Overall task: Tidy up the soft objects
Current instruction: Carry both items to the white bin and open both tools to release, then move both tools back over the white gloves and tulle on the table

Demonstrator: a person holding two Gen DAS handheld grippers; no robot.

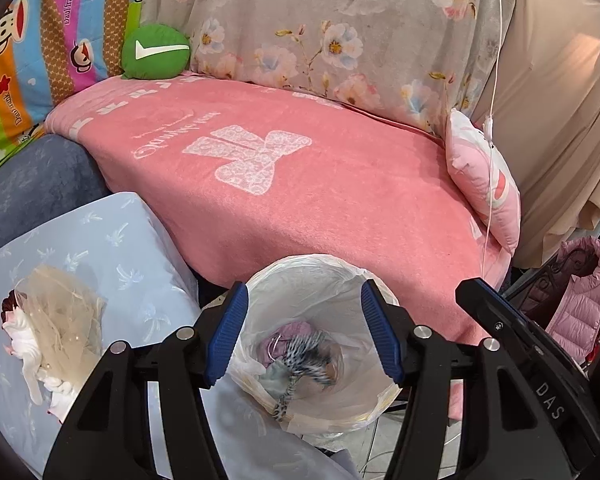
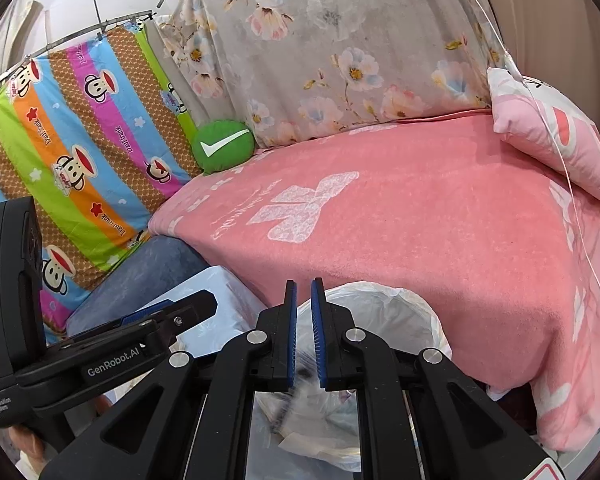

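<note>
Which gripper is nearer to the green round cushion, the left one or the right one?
Left, though not by much. The left gripper hangs over the bin, on the green cushion side. The right gripper is beside it, on the side away from the cushion.

We are in a home's living space: across the frame's middle runs a sofa under a pink blanket (image 1: 284, 184), a floral sheet (image 1: 340, 32) draping its back. At upper left a cartoon-monkey bedsheet (image 2: 80, 152) hangs on a rail, and a lined waste bin (image 1: 320, 344) stands at lower centre.
</note>
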